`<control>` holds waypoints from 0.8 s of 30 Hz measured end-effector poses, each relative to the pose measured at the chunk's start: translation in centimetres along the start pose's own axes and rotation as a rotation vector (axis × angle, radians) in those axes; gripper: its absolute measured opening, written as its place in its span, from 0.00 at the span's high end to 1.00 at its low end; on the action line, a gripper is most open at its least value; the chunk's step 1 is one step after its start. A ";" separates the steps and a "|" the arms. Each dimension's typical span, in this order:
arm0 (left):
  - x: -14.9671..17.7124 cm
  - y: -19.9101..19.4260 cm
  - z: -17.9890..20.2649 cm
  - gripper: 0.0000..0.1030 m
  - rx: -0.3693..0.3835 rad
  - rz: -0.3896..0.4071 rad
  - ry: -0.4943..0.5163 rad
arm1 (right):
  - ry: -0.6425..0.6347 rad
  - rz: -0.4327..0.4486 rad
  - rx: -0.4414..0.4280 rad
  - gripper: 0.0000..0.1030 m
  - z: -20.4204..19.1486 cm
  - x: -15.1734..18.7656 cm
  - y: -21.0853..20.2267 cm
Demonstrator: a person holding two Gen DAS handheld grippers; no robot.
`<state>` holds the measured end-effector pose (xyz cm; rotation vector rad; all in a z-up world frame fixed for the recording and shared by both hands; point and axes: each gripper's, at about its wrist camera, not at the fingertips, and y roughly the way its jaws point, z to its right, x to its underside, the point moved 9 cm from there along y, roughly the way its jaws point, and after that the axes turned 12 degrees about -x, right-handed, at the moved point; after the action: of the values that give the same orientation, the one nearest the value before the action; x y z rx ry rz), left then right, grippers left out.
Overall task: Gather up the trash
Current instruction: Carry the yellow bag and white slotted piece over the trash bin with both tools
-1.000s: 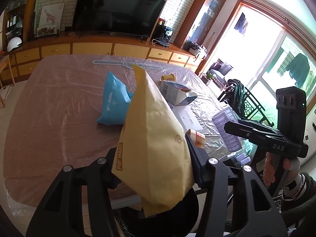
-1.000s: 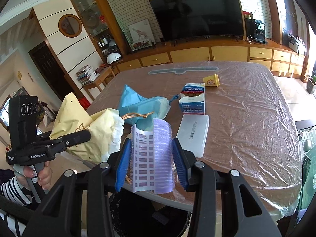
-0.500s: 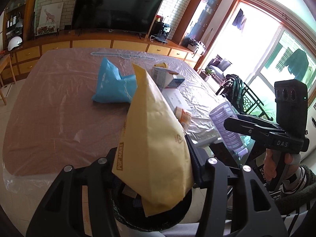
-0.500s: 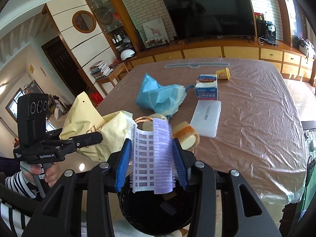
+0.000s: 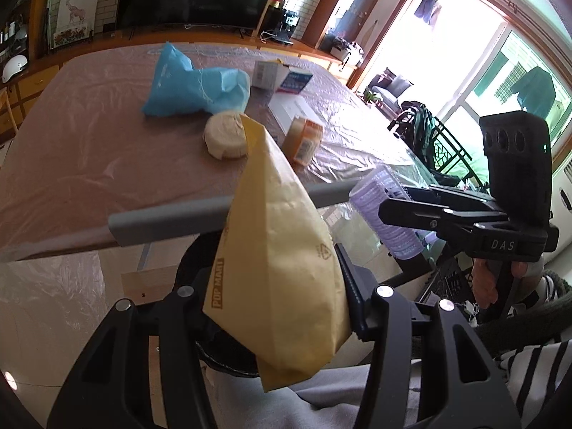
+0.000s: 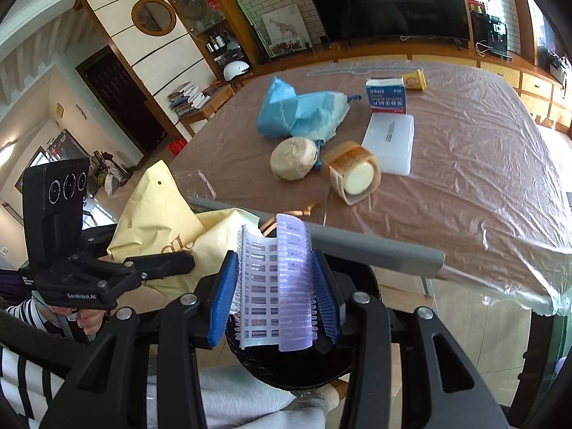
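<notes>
At far left of the right wrist view: left gripper (image 6: 171, 262), tilted downward, gripped from below by a hand (image 6: 85, 318) with a striped sleeve (image 6: 21, 375) behind it. Clenched on a yellow padded mailer (image 5: 282, 261), jaws pressing both sides, mailer standing up between them and hanging below. Directly beneath, past grey trouser fabric (image 5: 321, 400): dark round bin (image 6: 304, 368), mouth partly hidden by the held trash.

Further right, close alongside: right gripper (image 6: 273, 307), also angled down, blue pads (image 6: 221, 300) squeezing a clear ribbed plastic tray (image 6: 282, 282) held upright over the same bin.

Ahead of both, between grippers and tabletop: grey padded edge strip (image 6: 375, 246) of the table (image 6: 482, 186), covered with plastic film. Lying on it, left to right: blue plastic bag (image 6: 300, 114), round beige paper-wrapped lump (image 6: 293, 159) touching the bag, tape roll (image 6: 354, 177), white flat case (image 6: 391, 143), blue-and-white carton (image 6: 388, 94), small yellow box (image 6: 414, 80).
</notes>
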<state>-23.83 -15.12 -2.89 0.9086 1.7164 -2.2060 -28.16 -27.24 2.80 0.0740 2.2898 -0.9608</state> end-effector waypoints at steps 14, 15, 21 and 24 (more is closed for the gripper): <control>2.4 2.7 -1.9 0.48 -0.186 -0.033 0.051 | 0.015 -0.076 0.004 0.60 0.6 2.9 1.3; 2.5 3.0 -1.9 0.48 -0.190 -0.038 0.055 | 0.017 -0.079 0.004 0.60 0.7 3.1 1.4; 3.6 4.3 -2.3 0.48 -0.206 -0.072 0.072 | 0.031 -0.108 0.007 0.60 1.5 4.1 2.1; 3.9 4.9 -2.7 0.48 -0.219 -0.087 0.081 | 0.037 -0.121 0.013 0.60 1.9 4.6 2.5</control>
<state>-23.55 -13.32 -9.44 0.8959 2.0232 -2.0046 -29.98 -27.51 -2.45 -0.0418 2.3448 -1.0432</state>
